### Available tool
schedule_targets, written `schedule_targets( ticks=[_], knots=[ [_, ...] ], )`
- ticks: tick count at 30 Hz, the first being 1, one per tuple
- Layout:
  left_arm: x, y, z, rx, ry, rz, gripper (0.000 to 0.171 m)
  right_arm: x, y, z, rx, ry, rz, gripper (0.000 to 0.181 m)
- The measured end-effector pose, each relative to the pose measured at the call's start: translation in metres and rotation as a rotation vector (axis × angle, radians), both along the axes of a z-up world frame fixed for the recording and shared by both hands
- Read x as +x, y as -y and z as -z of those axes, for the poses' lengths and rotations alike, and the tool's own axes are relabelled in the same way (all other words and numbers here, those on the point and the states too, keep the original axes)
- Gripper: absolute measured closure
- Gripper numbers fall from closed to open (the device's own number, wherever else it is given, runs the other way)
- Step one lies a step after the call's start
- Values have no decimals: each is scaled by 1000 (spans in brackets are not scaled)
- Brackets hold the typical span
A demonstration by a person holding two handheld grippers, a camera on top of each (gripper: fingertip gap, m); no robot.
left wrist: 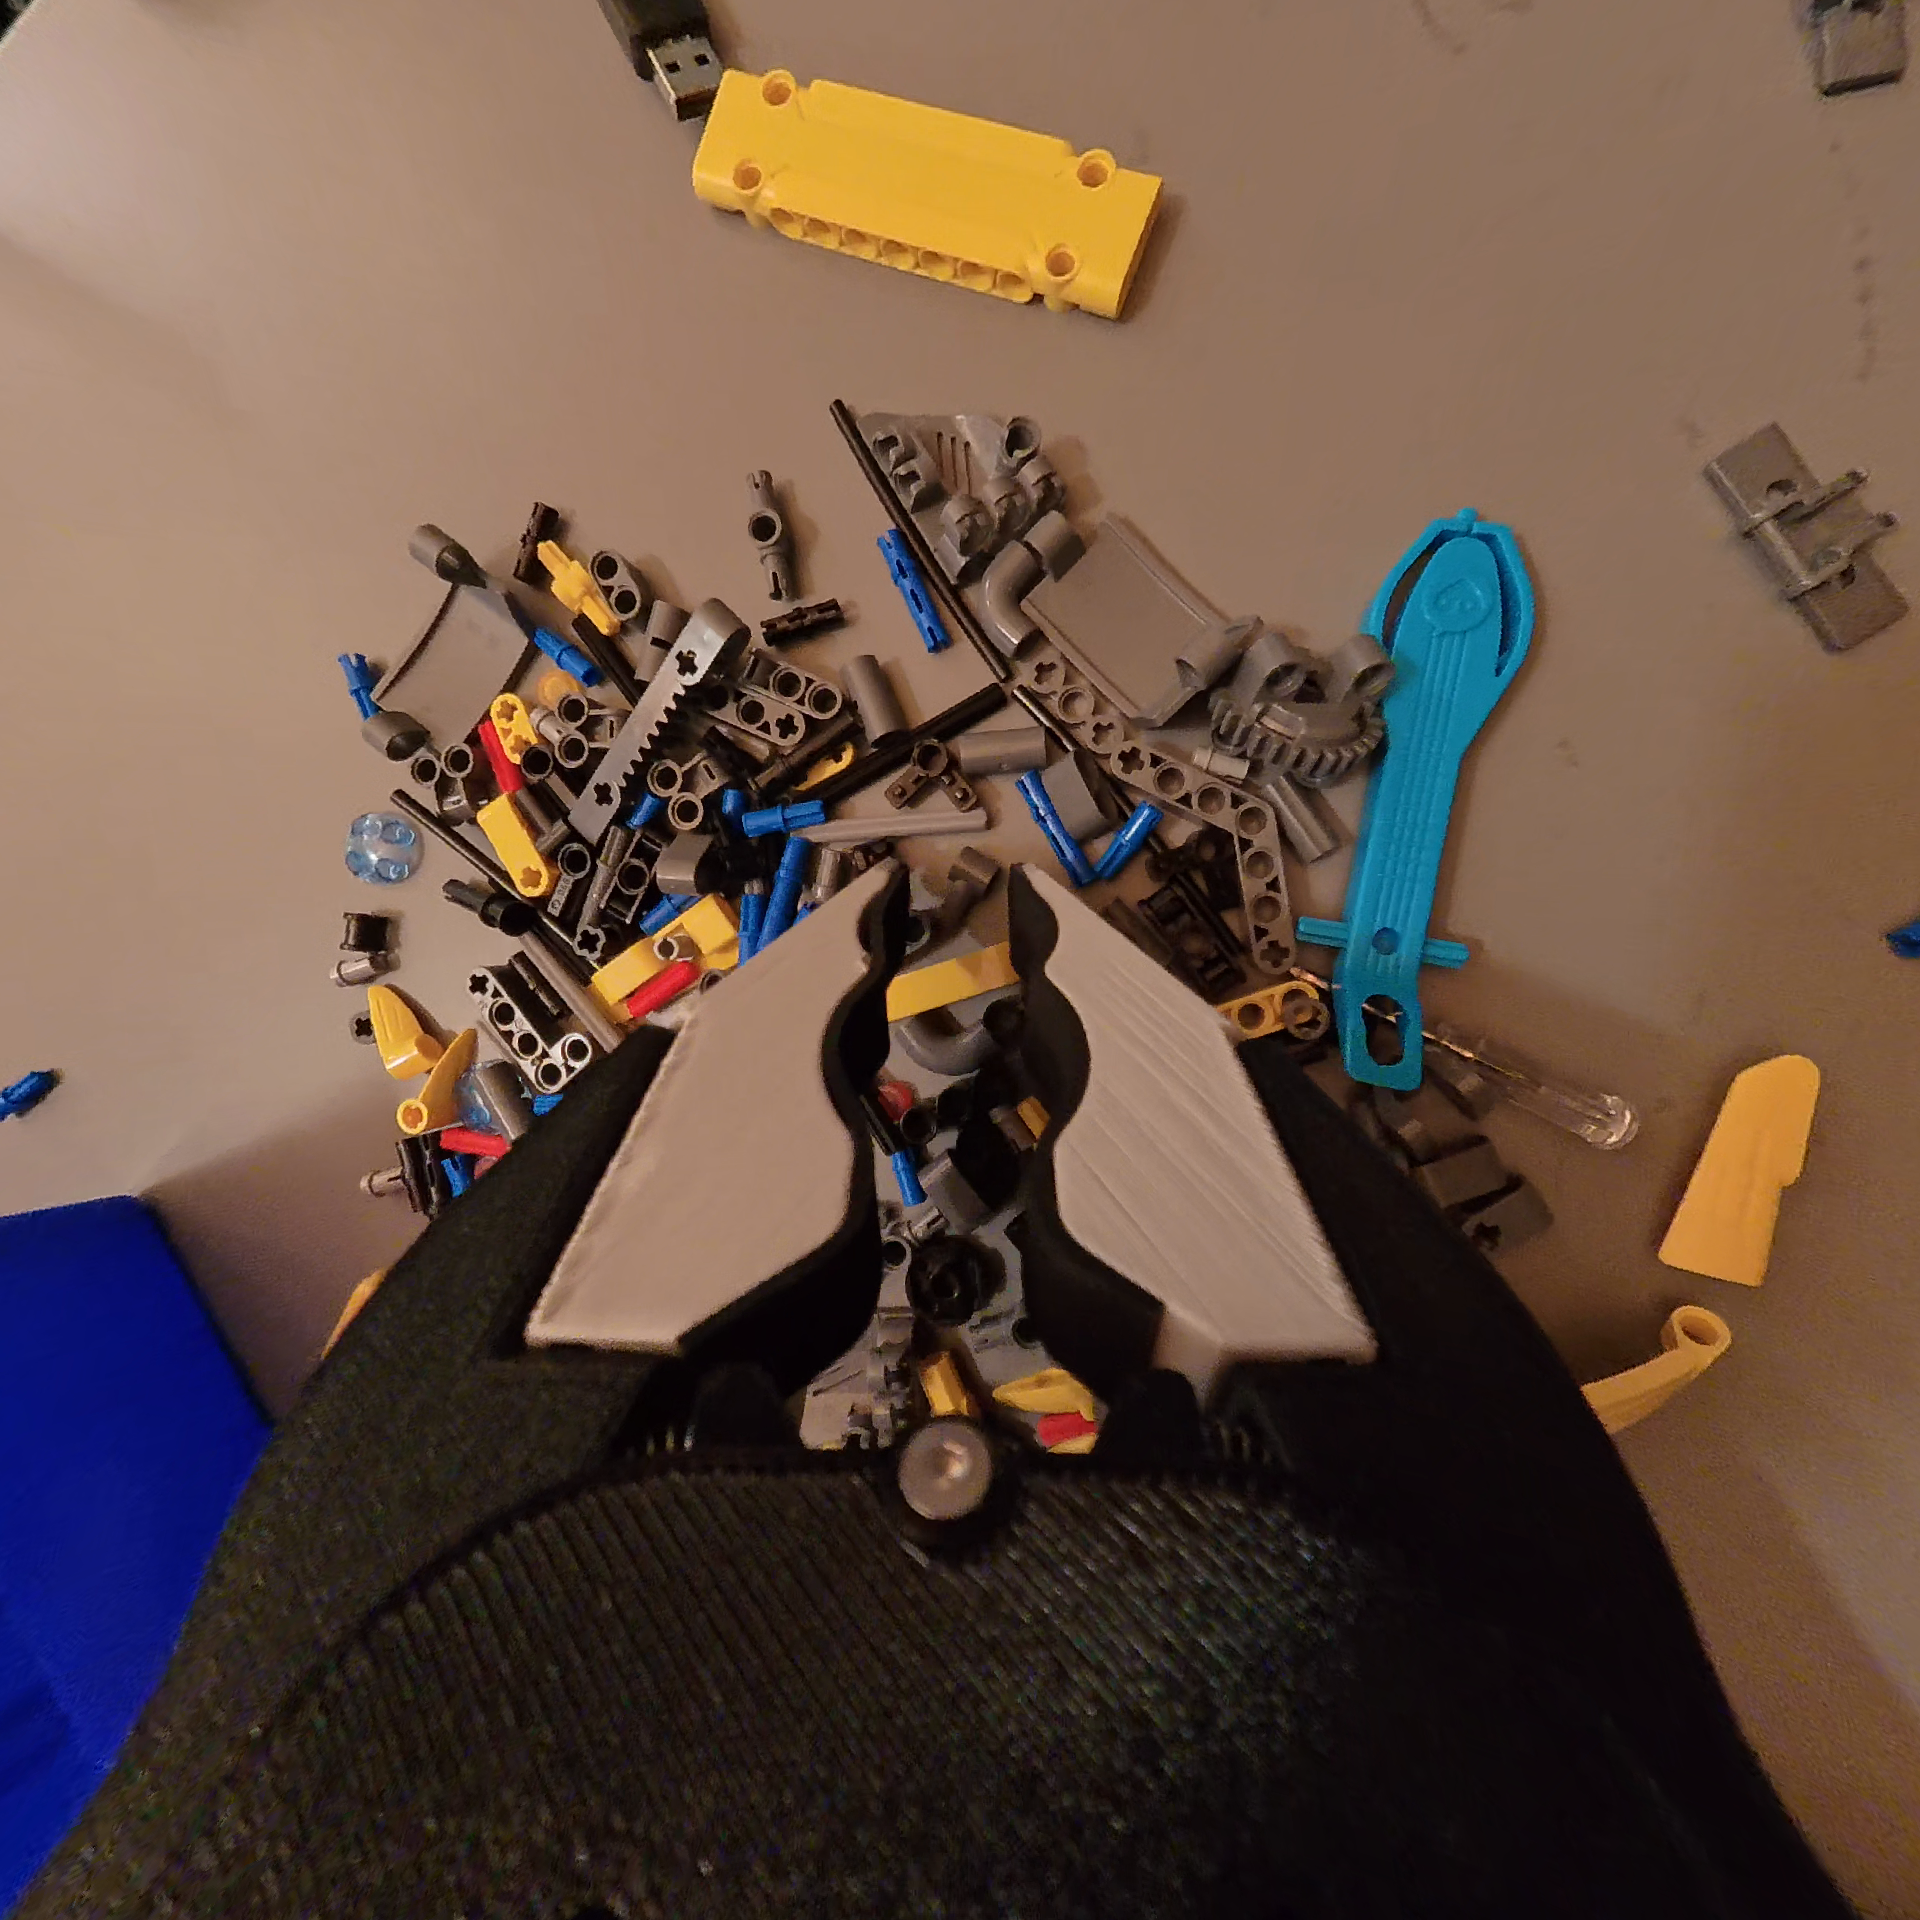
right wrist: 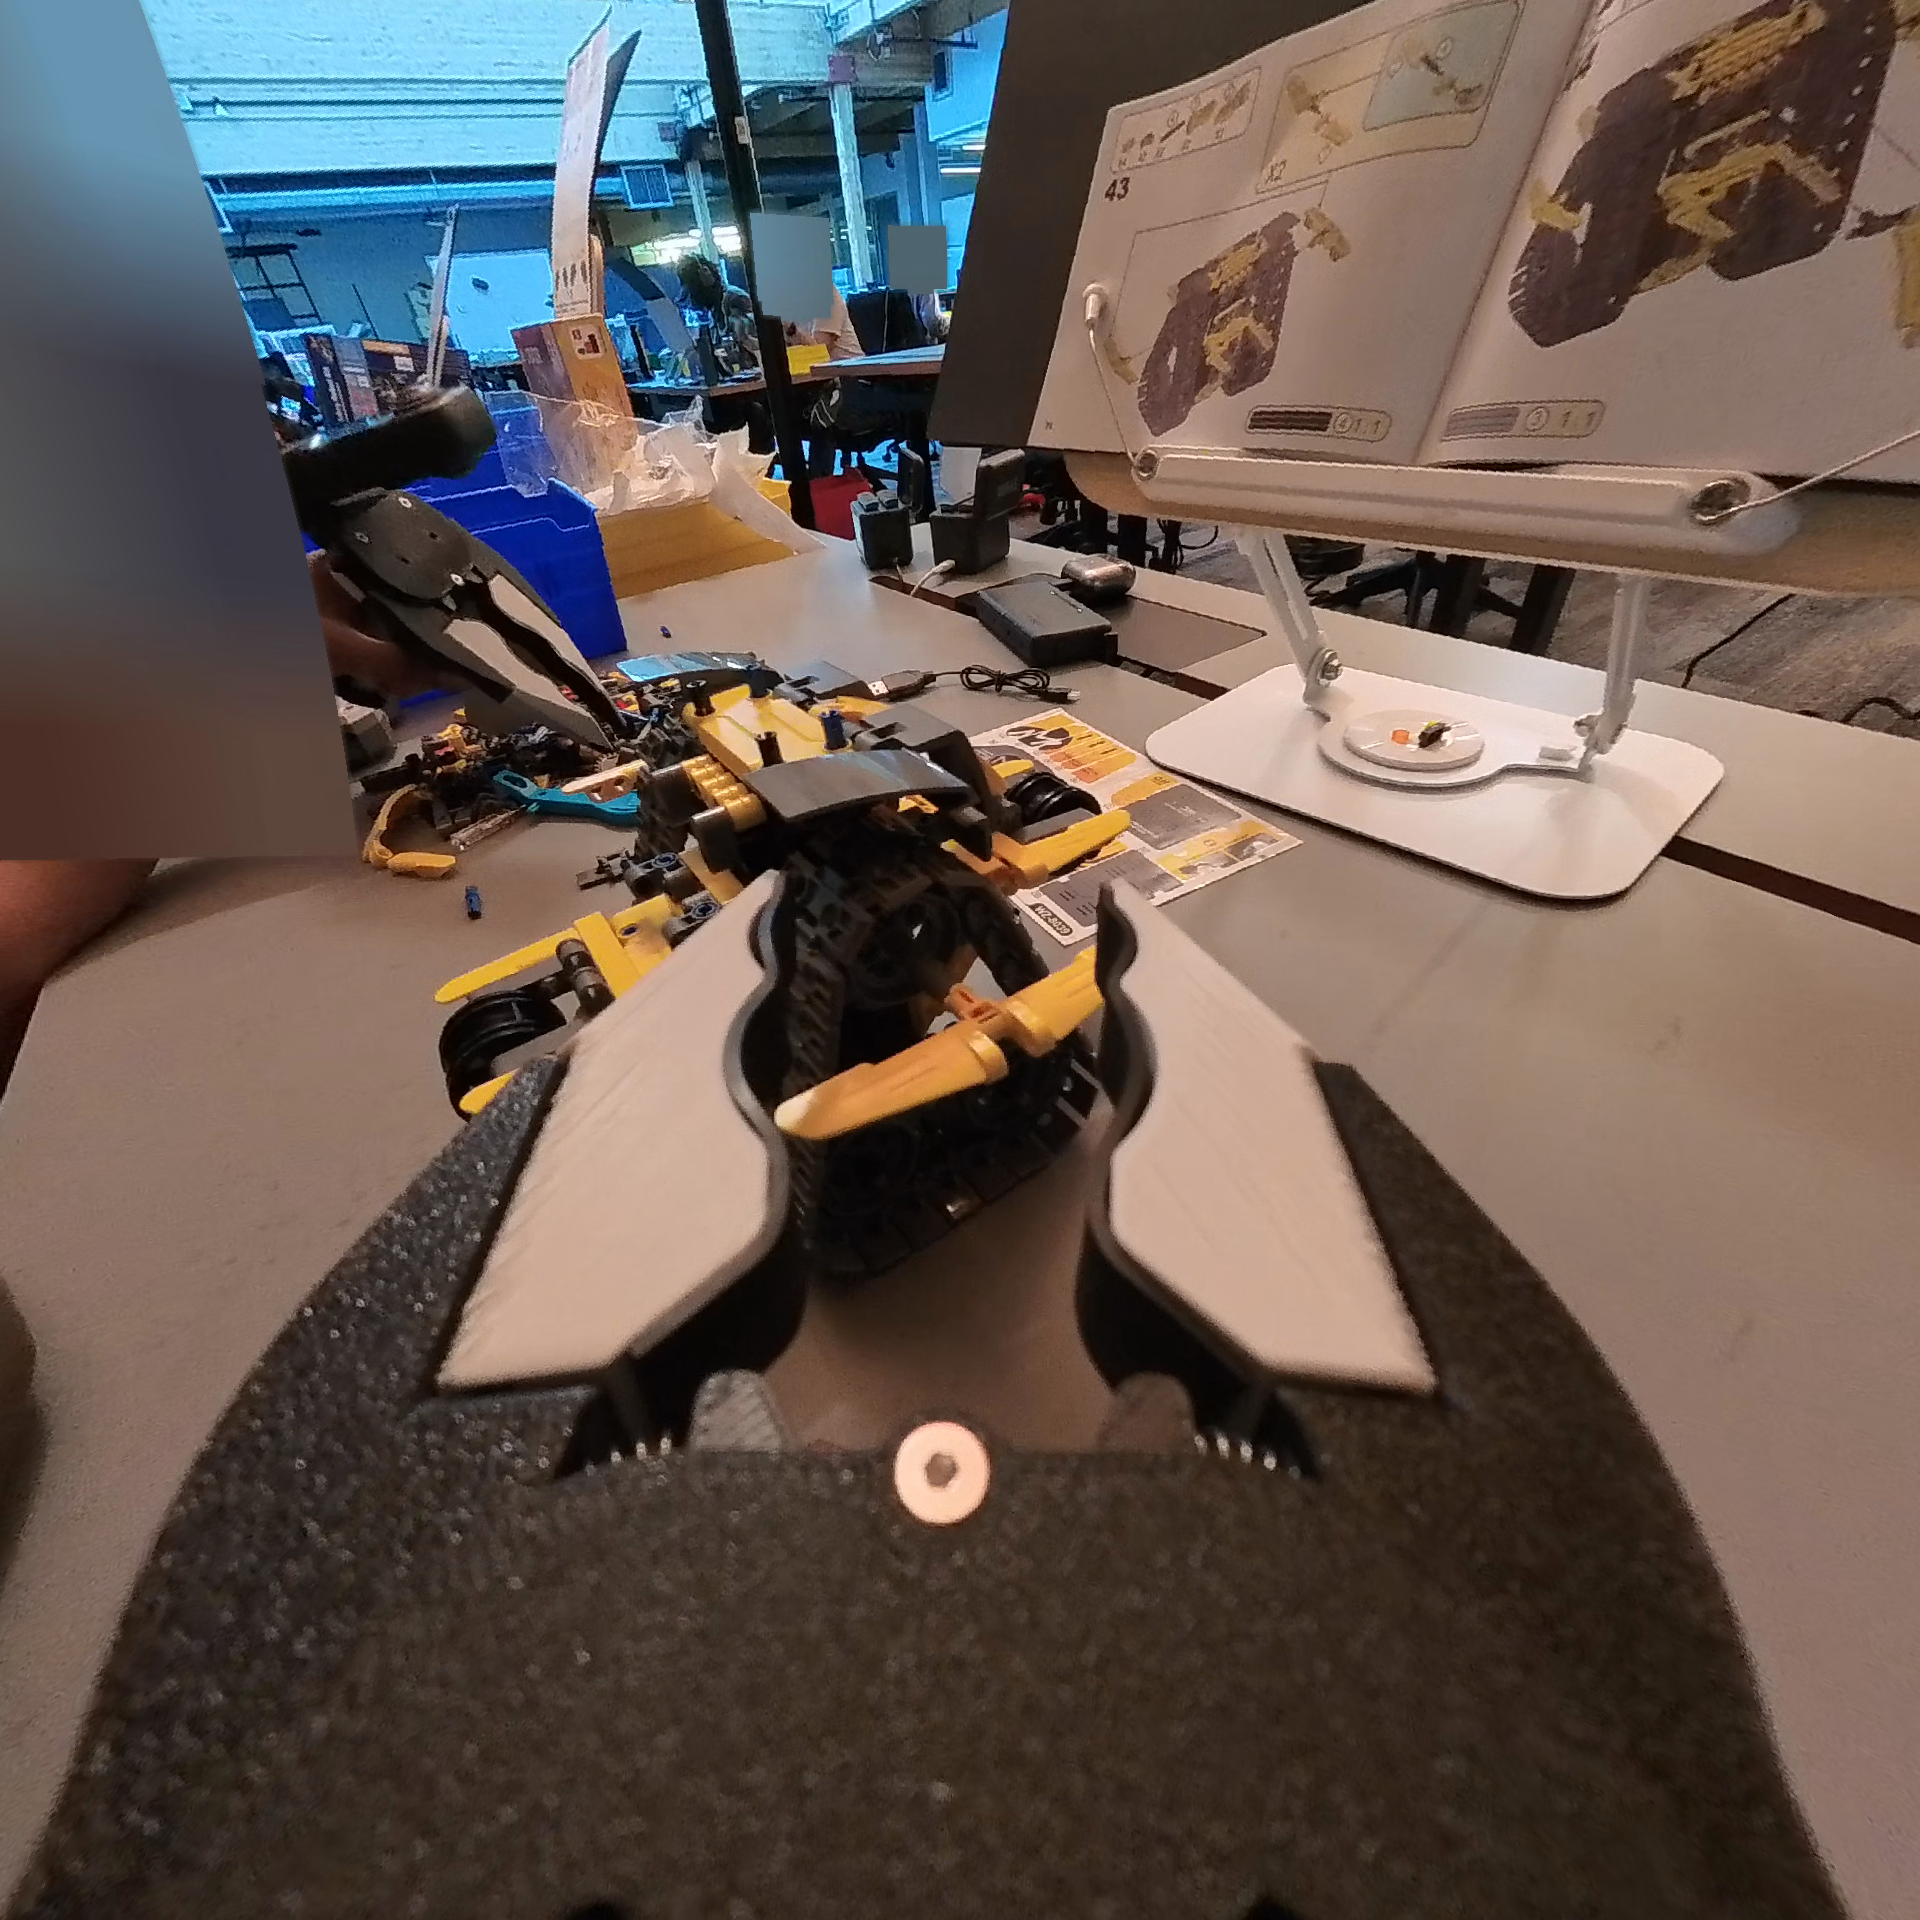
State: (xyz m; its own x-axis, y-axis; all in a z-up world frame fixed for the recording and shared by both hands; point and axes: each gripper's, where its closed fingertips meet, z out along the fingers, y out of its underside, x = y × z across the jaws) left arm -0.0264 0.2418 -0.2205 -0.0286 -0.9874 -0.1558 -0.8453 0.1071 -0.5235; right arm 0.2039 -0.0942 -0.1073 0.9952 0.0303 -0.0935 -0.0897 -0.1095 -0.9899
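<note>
Back left on the grey table (right wrist: 1455, 1091) there's a blue bin (right wrist: 540, 540) and a yellow tray (right wrist: 675, 551) behind it, both stuffed with what looks like crumpled clear bags, though it's too blurry to be sure. The half-built model (right wrist: 831, 810) is a black and yellow vehicle with black wheels, a dark grey curved hood panel and yellow blade-shaped bits sticking out the sides, and it sits mid-table just in front of the right gripper (right wrist: 940, 925). That gripper's tongs are spread wide around the model's near end, and I can't tell if they actually touch it. The left gripper (left wrist: 956, 883) points down into the loose parts pile (left wrist: 790, 748), tongs apart by a narrow gap with nothing pinched, tips right over small grey, blue and yellow pieces. A teal brick separator (left wrist: 1403, 790) lies at the pile's right edge, and a long yellow panel (left wrist: 925, 192) sits well apart beyond it, next to a USB plug (left wrist: 681, 68). An open instruction booklet (right wrist: 1455, 229) rests on a white stand (right wrist: 1455, 800) to the right, with bare tabletop between the stand and the model.
</note>
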Motion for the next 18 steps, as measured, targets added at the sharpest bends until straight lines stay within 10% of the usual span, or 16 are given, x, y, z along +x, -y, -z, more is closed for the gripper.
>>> schedule_targets(
  ticks=[18],
  knots=[
    [5,8,-5,24,15,43,167,0,0,0,-5,12,6,124]
  ],
)
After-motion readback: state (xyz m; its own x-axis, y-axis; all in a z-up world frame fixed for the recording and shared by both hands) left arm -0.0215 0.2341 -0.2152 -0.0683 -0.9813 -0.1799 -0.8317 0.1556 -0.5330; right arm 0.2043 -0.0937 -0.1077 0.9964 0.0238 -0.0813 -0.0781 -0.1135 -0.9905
